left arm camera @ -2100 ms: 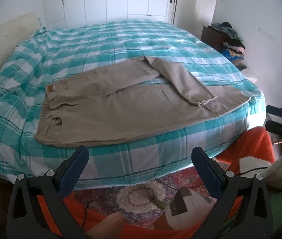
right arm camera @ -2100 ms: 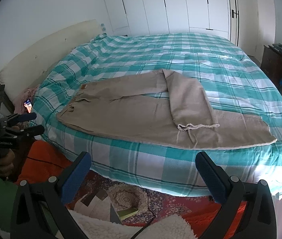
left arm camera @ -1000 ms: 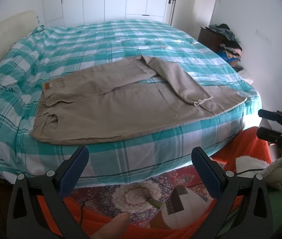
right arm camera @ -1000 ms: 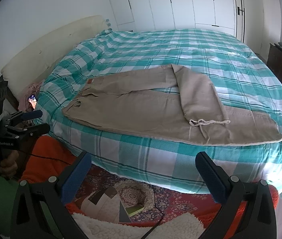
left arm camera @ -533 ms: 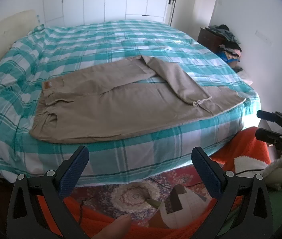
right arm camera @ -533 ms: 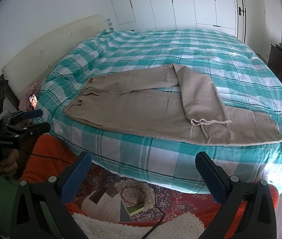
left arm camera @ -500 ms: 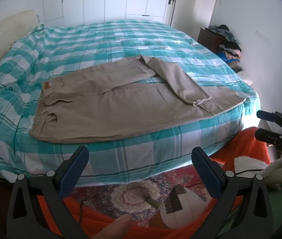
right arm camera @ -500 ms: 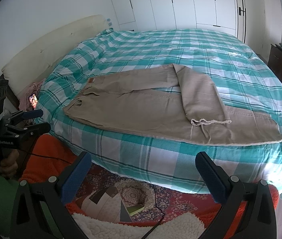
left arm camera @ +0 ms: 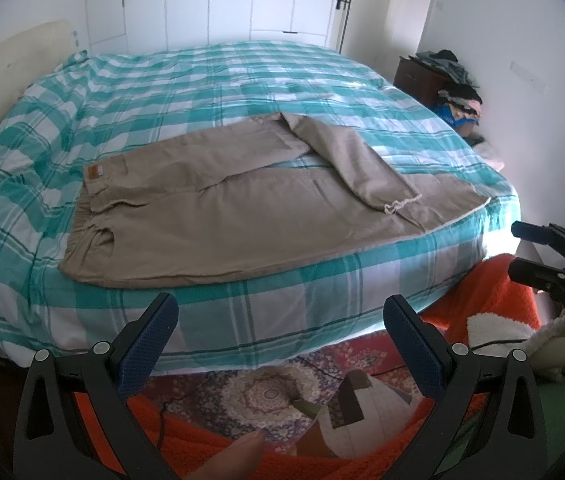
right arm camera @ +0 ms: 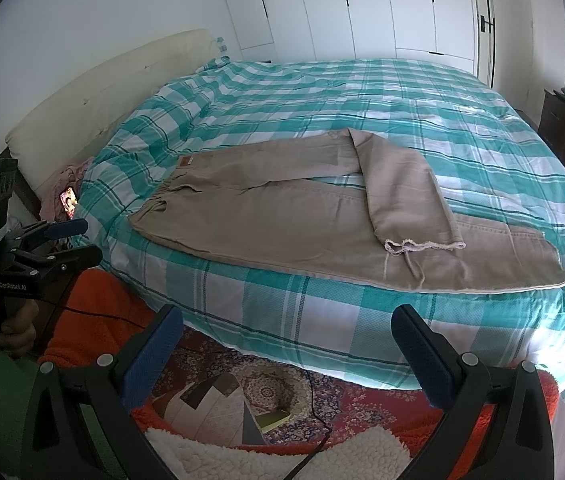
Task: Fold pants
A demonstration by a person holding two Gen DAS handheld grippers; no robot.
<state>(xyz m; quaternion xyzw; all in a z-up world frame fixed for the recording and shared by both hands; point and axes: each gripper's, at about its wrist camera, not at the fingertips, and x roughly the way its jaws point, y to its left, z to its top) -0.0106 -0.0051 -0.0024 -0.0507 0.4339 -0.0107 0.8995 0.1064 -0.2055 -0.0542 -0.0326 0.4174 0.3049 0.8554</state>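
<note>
- The left gripper (left arm camera: 278,318) is held off the near edge of the bed, its blue-padded fingers (left arm camera: 150,336) spread wide with nothing between them; it touches no cloth.
- The right gripper (right arm camera: 288,330) is likewise held clear of the bed, jaws wide apart and empty, over a patterned rug (right arm camera: 270,392).
- In the right wrist view the left gripper appears at the far left, gripped by a hand (right arm camera: 12,320) at its handle.
- The pants (left arm camera: 242,208), beige, lie flat on the bed (left arm camera: 202,80), near its front edge, waistband to the left with a small tan label (left arm camera: 94,171).
- One leg runs straight along the front edge towards the right; the other is folded back at an angle, so its frayed hem (right arm camera: 422,245) rests on top of the straight leg.
- A pale headboard (right arm camera: 102,92) stands at the left, white wardrobe doors (right arm camera: 362,8) behind.
- A dark dresser (left arm camera: 414,80) at the right carries what looks like piled clothes, too small to be sure.
</note>
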